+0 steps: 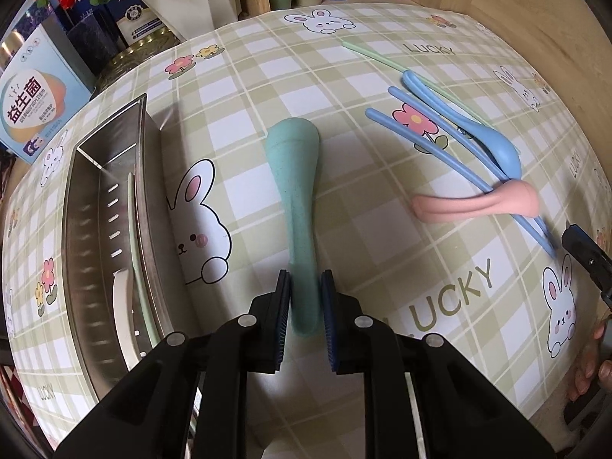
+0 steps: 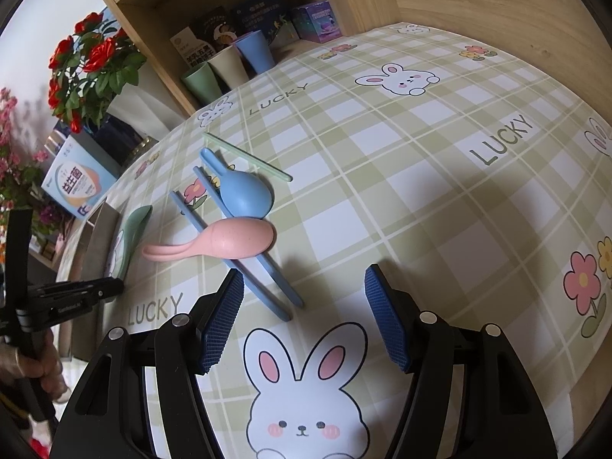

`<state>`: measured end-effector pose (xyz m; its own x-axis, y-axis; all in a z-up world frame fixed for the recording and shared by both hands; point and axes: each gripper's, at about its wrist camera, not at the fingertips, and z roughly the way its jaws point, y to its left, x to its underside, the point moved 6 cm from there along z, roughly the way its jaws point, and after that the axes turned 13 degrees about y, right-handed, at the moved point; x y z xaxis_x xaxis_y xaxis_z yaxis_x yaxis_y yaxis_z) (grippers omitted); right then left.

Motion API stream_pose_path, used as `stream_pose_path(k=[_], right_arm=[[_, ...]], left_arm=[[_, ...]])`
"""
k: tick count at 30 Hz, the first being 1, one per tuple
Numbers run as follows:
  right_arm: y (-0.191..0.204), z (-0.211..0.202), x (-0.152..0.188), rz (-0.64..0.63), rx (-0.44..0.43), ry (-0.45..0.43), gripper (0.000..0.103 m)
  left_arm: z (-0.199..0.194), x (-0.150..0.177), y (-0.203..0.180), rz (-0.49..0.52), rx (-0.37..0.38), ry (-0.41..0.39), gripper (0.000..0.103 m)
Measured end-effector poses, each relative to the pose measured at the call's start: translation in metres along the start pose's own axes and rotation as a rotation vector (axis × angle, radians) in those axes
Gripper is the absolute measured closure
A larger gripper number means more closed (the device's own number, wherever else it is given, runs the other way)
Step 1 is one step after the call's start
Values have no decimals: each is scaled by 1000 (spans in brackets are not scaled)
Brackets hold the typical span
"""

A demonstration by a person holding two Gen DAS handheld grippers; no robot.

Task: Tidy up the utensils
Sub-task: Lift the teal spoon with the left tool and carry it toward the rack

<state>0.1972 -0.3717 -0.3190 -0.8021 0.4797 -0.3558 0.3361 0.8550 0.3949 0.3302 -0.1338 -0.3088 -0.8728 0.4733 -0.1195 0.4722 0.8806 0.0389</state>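
At the table's left edge we see a perforated steel tray (image 1: 103,206). Our left gripper (image 1: 306,306) clamps the matte green spoon (image 1: 296,191) by its handle. Glossy blue chopsticks (image 2: 244,264) underlie the pink spoon (image 2: 225,244) before our spread, empty right gripper (image 2: 304,317).

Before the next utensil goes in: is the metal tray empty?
No. The metal tray already holds a green chopstick and something white.

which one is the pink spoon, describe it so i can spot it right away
On the checked bunny tablecloth, look at the loose pile of utensils away from the steel tray. The pink spoon lies across the two blue chopsticks, just nearer than the blue spoon. It is the only pink utensil, and the only one lying crosswise over the others.
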Motion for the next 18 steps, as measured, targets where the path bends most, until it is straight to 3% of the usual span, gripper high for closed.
stream_pose_path(k=[2, 5, 10, 13, 16, 18], right_arm=[[0, 0, 0, -2, 4, 0, 39], [0, 0, 0, -1, 4, 0, 39], [0, 0, 0, 0, 1, 0, 39], [-1, 0, 0, 0, -3, 0, 39], [-1, 1, -1, 0, -8, -1, 39], [0, 1, -1, -4, -6, -1, 39]], left_arm=[[1, -3, 0, -6, 24, -2, 66], [1, -11, -1, -17, 48, -21, 65], [5, -32, -1, -39, 26, -48, 65], [6, -39, 1, -58, 25, -57, 69], [5, -38, -2, -48, 21, -66, 87], [4, -34, -3, -45, 21, -71, 87]])
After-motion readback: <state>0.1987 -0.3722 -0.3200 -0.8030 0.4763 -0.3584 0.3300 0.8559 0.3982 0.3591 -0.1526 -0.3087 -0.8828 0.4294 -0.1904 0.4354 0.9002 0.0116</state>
